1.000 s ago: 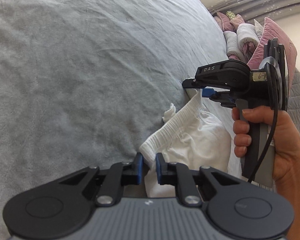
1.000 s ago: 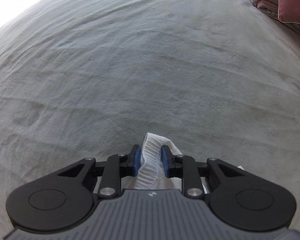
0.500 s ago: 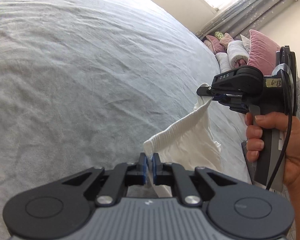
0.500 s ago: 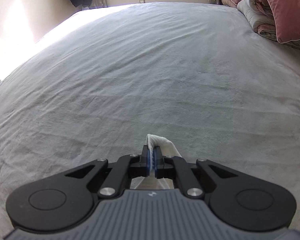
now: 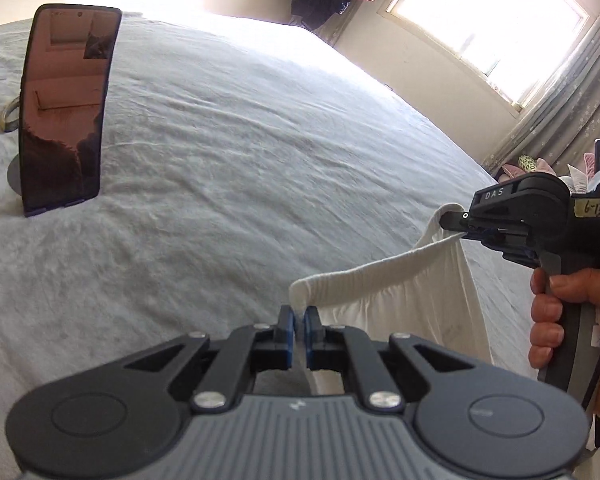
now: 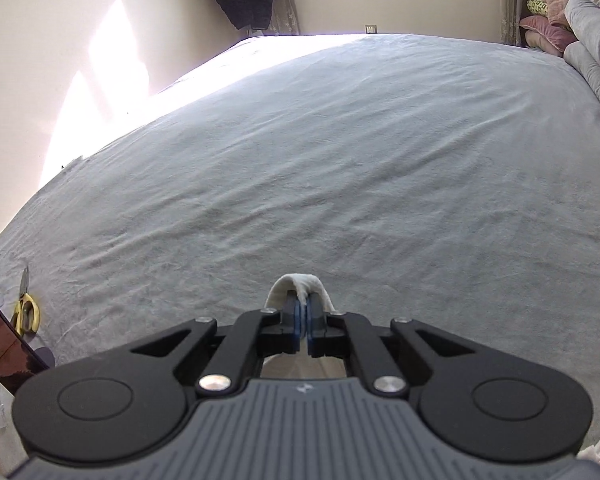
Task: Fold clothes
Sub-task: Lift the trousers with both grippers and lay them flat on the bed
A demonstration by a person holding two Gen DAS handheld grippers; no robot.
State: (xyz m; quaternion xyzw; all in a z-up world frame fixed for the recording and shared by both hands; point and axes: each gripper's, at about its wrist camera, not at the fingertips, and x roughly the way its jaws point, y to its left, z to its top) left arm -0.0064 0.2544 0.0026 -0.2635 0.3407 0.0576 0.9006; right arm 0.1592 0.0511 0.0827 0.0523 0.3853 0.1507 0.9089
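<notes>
Left wrist view: the white cloth (image 5: 400, 300) hangs in the air over the bed (image 5: 220, 160).
Left gripper (image 5: 299, 326): pinched tight on one end of the ribbed band.
Right gripper (image 5: 462, 226): off to the right and higher up, pinched on the other end.
Band: it runs from low left to high right between the two grippers, sagging a bit; the rest of the cloth drops below it.
Hand (image 5: 560, 320): wrapped round the right handle, held upright.
Also there: a phone (image 5: 64, 108) stands far off to the left.

Right wrist view: the right gripper (image 6: 303, 320) is clamped on a bit of white cloth (image 6: 298, 284) that loops over its tips.
Bed (image 6: 340, 160): flat and wide ahead, below the gripper.
Scissors (image 6: 26, 306): far left on the bed.
Next, I think: the cloth needs laying flat on the bed, band kept straight.
</notes>
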